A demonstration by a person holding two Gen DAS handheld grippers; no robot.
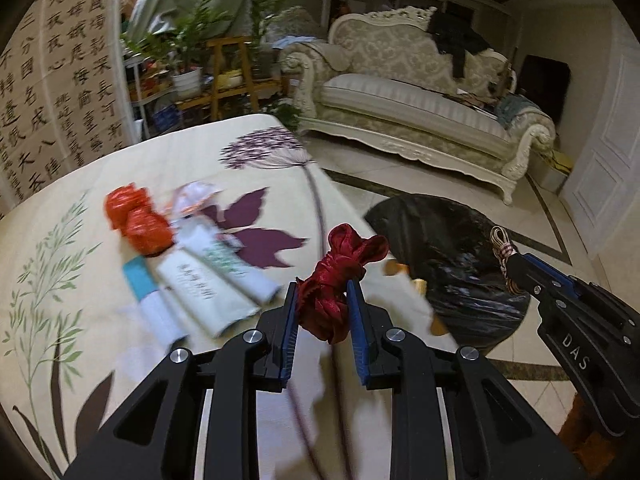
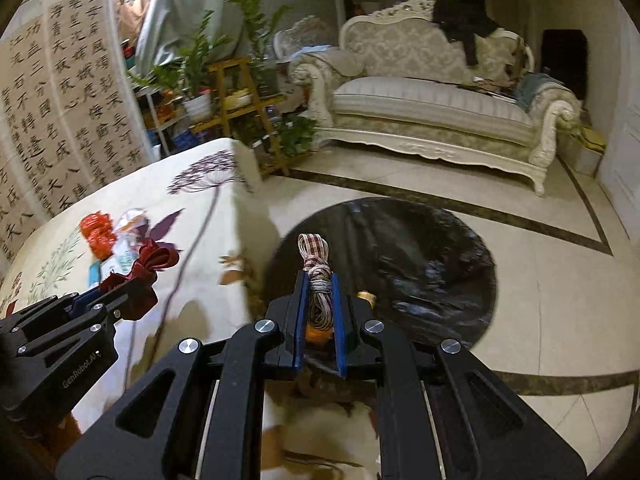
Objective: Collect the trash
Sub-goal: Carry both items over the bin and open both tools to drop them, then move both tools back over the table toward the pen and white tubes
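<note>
My left gripper (image 1: 322, 286) is shut on a dark red satin ribbon (image 1: 340, 268) and holds it above the table's right edge; it shows in the right wrist view (image 2: 154, 260) too. My right gripper (image 2: 319, 278) is shut on a bundle of red-and-white string (image 2: 318, 272), held over the black trash bag (image 2: 400, 264) on the floor; the string also shows in the left wrist view (image 1: 505, 250). On the floral tablecloth (image 1: 80, 280) lie a crumpled orange wrapper (image 1: 138, 220), white tubes (image 1: 208, 280) and a pale wrapper (image 1: 196, 196).
A cream sofa (image 1: 416, 92) stands at the back on the tiled floor (image 2: 560, 300). Potted plants on wooden shelves (image 1: 224, 76) stand behind the table. A calligraphy screen (image 1: 52, 92) runs along the left. A white door (image 1: 612, 152) is at the right.
</note>
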